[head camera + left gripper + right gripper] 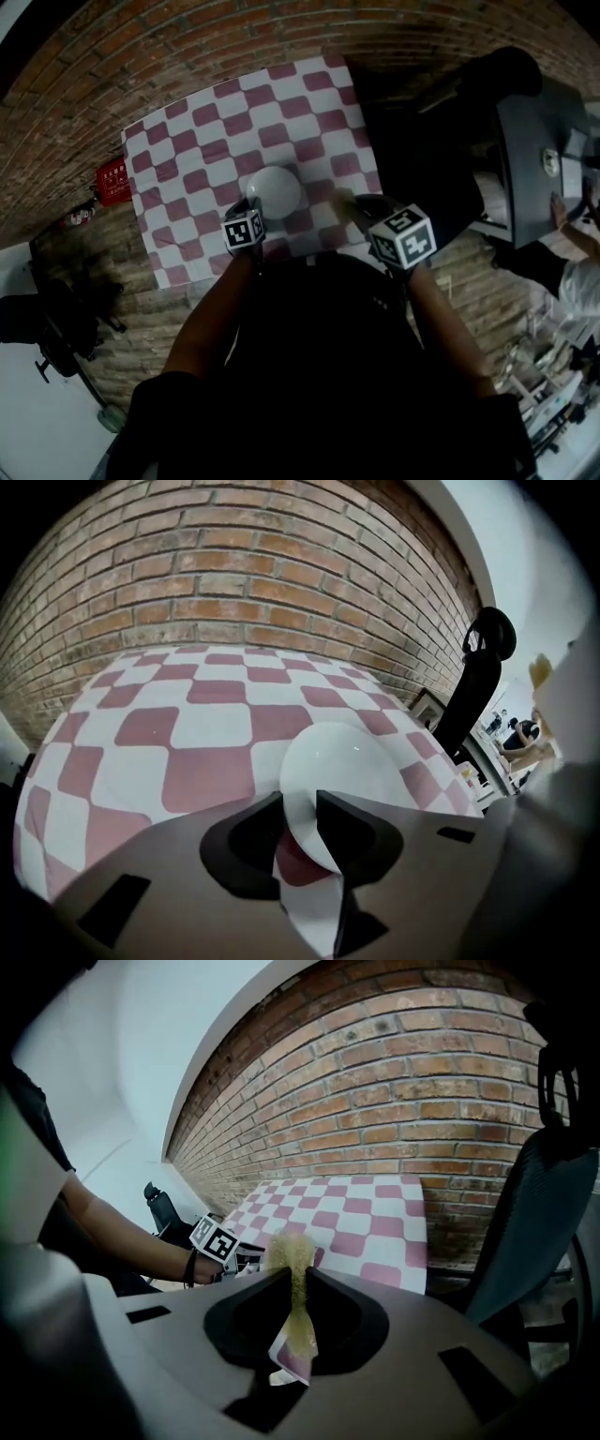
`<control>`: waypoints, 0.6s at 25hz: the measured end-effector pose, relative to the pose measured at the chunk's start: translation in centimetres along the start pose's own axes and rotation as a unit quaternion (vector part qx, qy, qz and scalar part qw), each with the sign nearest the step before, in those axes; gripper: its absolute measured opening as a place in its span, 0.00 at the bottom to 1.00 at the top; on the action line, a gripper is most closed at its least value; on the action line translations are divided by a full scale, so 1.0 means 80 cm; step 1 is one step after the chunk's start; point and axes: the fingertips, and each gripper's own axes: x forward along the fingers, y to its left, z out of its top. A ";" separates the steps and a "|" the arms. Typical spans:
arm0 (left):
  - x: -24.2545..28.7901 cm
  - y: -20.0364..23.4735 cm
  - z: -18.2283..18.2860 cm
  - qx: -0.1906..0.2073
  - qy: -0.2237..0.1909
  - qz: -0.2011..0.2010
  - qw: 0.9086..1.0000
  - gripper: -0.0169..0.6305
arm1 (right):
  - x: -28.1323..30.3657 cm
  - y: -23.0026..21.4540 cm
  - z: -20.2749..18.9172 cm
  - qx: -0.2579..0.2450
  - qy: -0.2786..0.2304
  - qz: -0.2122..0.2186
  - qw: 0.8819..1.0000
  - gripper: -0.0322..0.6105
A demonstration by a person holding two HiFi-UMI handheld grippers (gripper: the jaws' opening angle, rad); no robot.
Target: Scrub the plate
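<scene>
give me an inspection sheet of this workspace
surface: checked cloth, pink and white
job's things: white plate on the cloth; yellow sponge
clutter: nothing seen
grippers: left gripper open, fingers either side of the plate's rim; right gripper shut on the sponge
cables: nothing seen
surroundings: brick wall, dark chair

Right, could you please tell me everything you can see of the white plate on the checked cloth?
The plate is round, plain white and glossy, ceramic by its look, shallow with a gently raised rim. It looks clean and empty, lying flat on the pink-and-white checked cloth. Its near rim sits between the parted jaws of the left gripper, which do not visibly pinch it. The yellow sponge is clear of it.
</scene>
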 end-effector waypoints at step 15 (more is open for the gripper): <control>-0.066 0.003 0.025 -0.009 -0.092 0.056 0.994 0.25 | -0.066 0.025 -0.017 -0.113 -0.031 0.033 0.992 0.13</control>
